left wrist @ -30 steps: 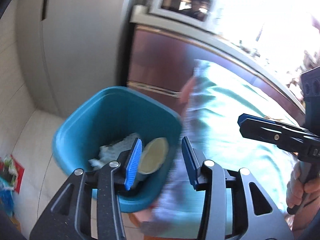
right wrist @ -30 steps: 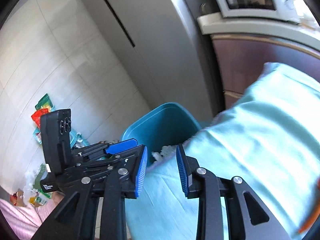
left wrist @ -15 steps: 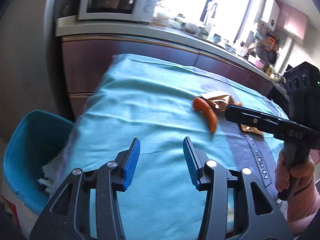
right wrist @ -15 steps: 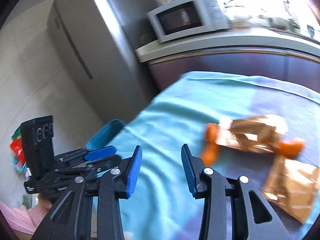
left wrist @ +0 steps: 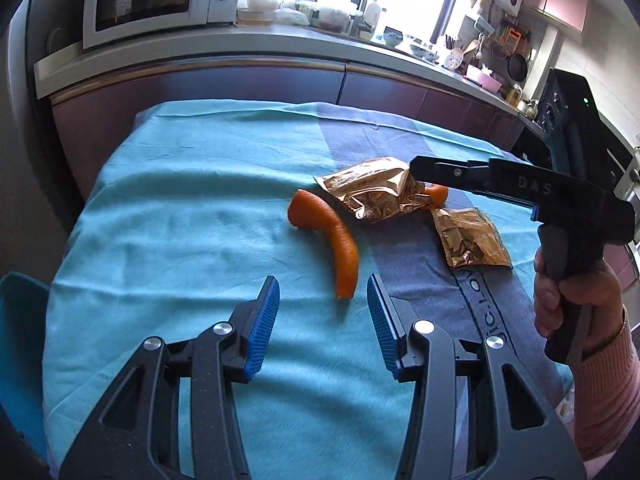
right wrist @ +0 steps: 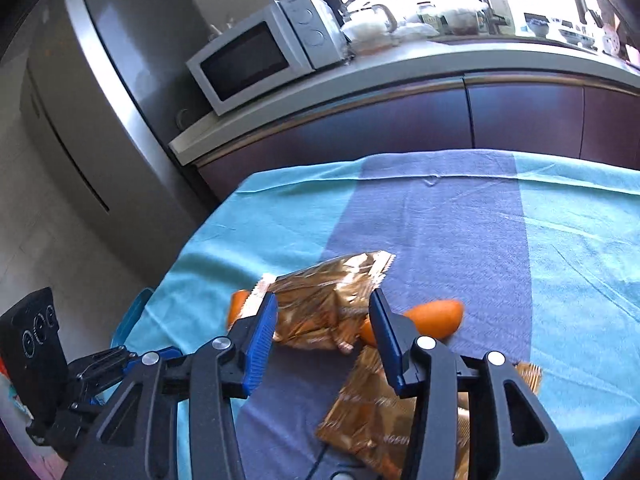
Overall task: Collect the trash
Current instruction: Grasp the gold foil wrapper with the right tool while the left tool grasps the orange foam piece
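A: Left gripper (left wrist: pixel 322 316) jaws spread, empty; orange peel (left wrist: pixel 328 236) just ahead on the cloth (left wrist: pixel 168 208).
B: Right gripper (right wrist: pixel 322 336) jaws opening, nothing pinched, lined up over the gold wrapper (right wrist: pixel 328 300). One item per hand, probably. Bin (left wrist: pixel 20 340) sits at the table's left edge.

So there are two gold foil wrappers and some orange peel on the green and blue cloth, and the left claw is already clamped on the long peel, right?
Not quite. The left claw is open and holds nothing; the long orange peel lies on the cloth just ahead of its tips, as the left wrist view shows. The two gold foil wrappers are there as you say.
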The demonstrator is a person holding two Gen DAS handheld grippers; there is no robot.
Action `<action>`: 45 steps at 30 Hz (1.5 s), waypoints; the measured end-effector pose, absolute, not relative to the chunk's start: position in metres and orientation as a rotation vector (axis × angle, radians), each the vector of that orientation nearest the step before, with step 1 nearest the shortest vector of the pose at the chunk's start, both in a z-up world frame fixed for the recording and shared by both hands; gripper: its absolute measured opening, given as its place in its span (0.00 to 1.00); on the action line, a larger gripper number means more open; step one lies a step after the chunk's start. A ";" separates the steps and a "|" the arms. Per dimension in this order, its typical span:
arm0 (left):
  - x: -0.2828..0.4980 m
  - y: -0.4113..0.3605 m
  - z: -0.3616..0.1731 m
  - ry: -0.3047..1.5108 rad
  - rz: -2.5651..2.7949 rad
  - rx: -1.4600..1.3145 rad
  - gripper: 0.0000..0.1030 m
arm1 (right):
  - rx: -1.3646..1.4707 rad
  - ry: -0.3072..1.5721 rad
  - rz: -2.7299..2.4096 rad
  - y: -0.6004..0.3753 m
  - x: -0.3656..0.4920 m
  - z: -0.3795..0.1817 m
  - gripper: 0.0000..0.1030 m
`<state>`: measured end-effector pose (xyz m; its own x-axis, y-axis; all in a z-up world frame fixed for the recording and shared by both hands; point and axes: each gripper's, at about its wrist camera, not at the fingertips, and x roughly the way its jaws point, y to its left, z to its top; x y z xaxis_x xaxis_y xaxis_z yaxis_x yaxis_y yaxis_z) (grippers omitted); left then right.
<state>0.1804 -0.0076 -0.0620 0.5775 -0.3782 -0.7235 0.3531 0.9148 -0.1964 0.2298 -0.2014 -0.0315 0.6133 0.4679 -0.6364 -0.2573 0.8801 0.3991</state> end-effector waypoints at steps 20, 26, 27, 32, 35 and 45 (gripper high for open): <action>0.216 -0.033 -0.072 0.935 -0.444 -0.021 0.15 | 0.276 0.861 0.468 -0.191 0.247 -0.042 0.46; 0.213 -0.031 -0.071 0.927 -0.436 -0.030 0.14 | 0.281 0.861 0.478 -0.191 0.245 -0.044 0.35; 0.213 -0.029 -0.071 0.926 -0.435 -0.033 0.14 | 0.283 0.860 0.479 -0.191 0.245 -0.044 0.34; 0.209 -0.023 -0.069 0.914 -0.425 -0.042 0.14 | 0.305 0.844 0.495 -0.194 0.240 -0.042 0.29; 0.205 -0.018 -0.066 0.900 -0.418 -0.038 0.14 | 0.314 0.835 0.503 -0.195 0.237 -0.040 0.28; 0.182 0.001 -0.051 0.851 -0.412 -0.045 0.14 | 0.358 0.785 0.543 -0.195 0.218 -0.029 0.20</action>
